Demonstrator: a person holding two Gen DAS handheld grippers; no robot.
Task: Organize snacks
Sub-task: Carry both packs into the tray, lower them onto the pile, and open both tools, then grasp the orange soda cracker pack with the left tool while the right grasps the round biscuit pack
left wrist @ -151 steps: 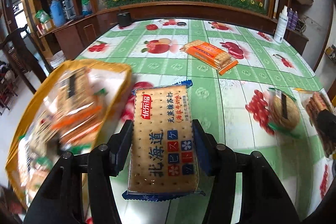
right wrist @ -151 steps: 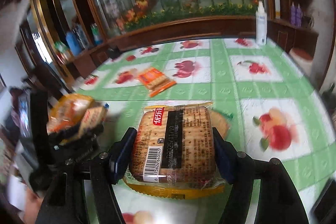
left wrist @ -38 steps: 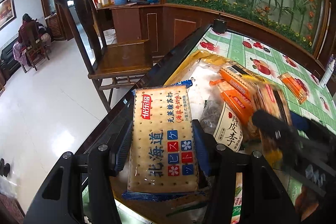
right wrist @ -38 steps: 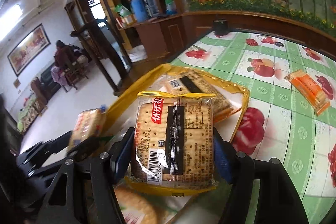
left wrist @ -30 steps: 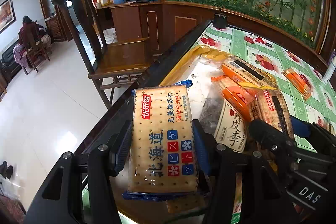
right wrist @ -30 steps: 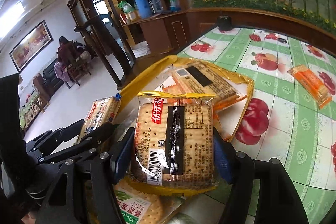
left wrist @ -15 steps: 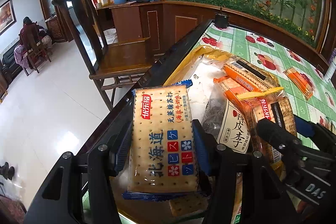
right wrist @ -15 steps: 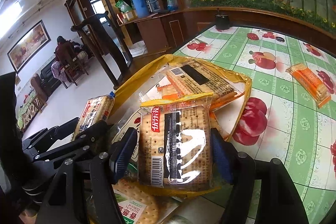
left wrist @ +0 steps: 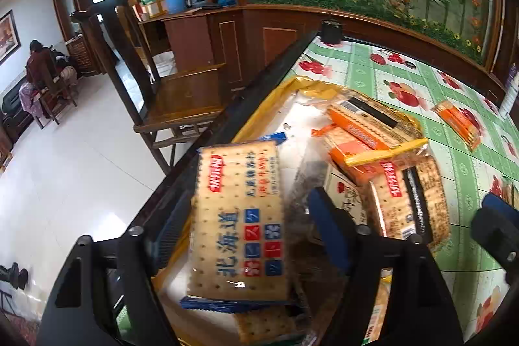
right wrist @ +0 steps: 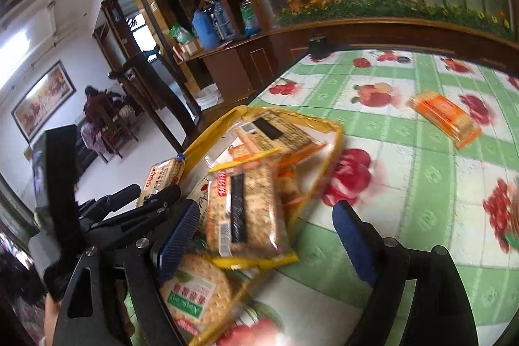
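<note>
A yellow-rimmed clear snack bag (left wrist: 301,85) lies at the table's left edge, holding several cracker packets. My left gripper (left wrist: 246,226) has opened; the blue-trimmed cracker packet (left wrist: 240,216) sits loose between its fingers over the bag. My right gripper (right wrist: 269,235) is open and the yellow-trimmed cracker packet (right wrist: 246,213) lies free on the pile in the bag; that packet also shows in the left wrist view (left wrist: 408,200). The left gripper shows in the right wrist view (right wrist: 129,209).
An orange cracker packet (right wrist: 444,115) lies alone on the green fruit-print tablecloth (right wrist: 421,184). A wooden chair (left wrist: 181,93) stands beside the table's left edge. A wooden cabinet (left wrist: 227,31) with bottles and a planter stand behind.
Both grippers have opened. The yellow-trimmed packet dropped from the right gripper onto the pile in the bag, and the right gripper pulled back. The blue-trimmed packet tilted loose in the left gripper.
</note>
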